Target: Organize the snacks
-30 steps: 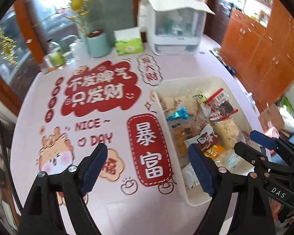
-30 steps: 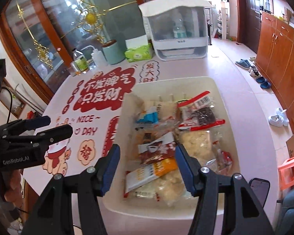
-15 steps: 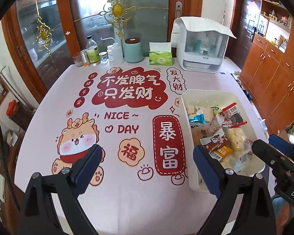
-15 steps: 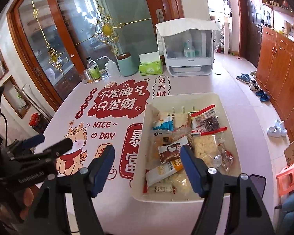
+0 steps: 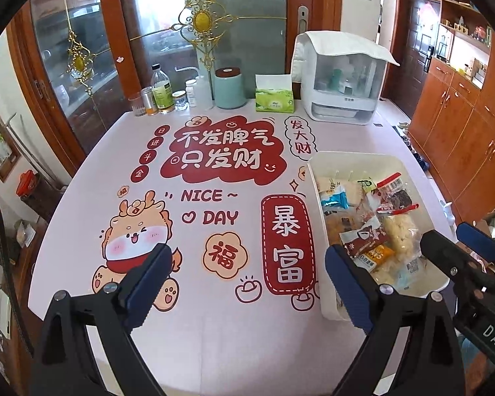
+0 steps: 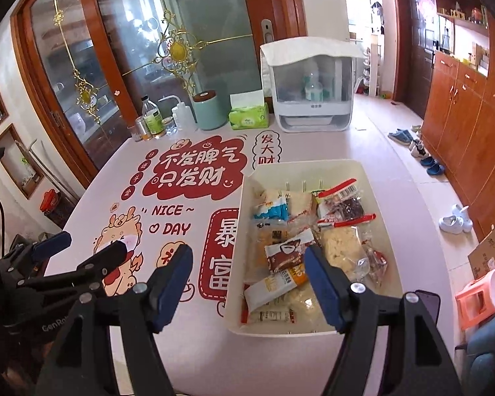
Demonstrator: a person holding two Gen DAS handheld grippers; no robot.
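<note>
A white bin (image 6: 376, 198) full of wrapped snacks (image 6: 290, 250) sits on the right side of the table; it also shows in the left wrist view (image 5: 313, 178). My left gripper (image 5: 247, 283) is open and empty, held above the table's front, left of the bin. My right gripper (image 6: 247, 287) is open and empty, held above the bin's near left corner. Each gripper shows in the other's view: the right one at the right edge (image 5: 462, 241), the left one at the left edge (image 6: 82, 250).
A table mat with red printed characters and a cartoon (image 5: 221, 155) covers the table. At the back stand a white lidded cabinet (image 5: 343, 85), a green tissue box (image 5: 274, 97), a teal canister (image 5: 229, 89) and bottles (image 5: 161, 92). Wooden cupboards (image 6: 462, 122) line the right wall.
Both grippers have pulled back and up from the table and bin, so more of the table and room shows. Both stay open and empty.
</note>
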